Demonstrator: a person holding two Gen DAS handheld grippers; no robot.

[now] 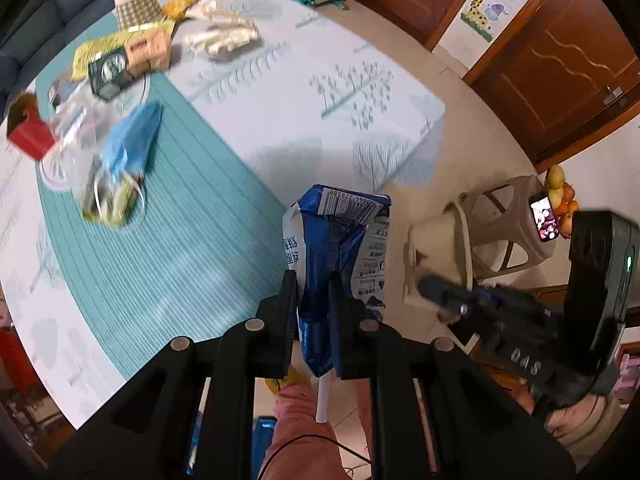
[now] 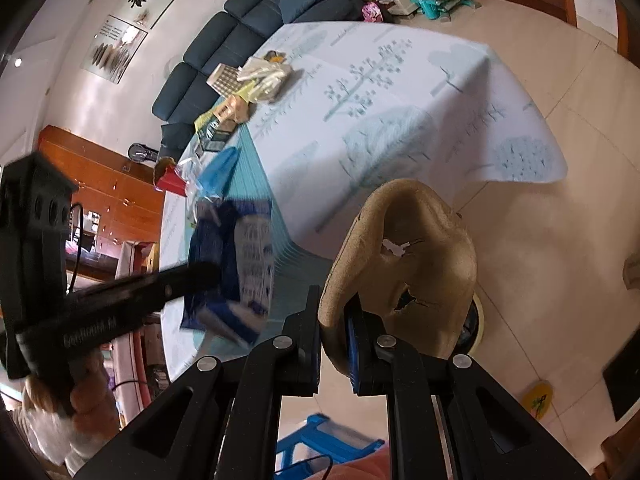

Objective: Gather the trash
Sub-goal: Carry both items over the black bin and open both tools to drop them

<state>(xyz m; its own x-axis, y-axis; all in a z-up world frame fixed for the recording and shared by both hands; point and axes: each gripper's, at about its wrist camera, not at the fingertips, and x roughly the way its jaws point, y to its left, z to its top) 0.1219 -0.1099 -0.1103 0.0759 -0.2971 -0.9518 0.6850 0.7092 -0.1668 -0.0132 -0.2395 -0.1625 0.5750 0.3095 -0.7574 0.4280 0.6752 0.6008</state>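
My left gripper is shut on a crushed blue and white milk carton with a white straw, held off the table's near edge. My right gripper is shut on a torn tan paper bowl, held above the floor beside the table. That bowl also shows in the left wrist view, and the carton shows blurred in the right wrist view. More trash lies on the table: a blue face mask, a red box, a clear wrapper, a green packet.
The table has a pale tree-print cloth and a teal mat. At its far side lie a checked paper cup, small cartons and crumpled white wrappers. A beige stool with fruit stands right. A sofa is behind.
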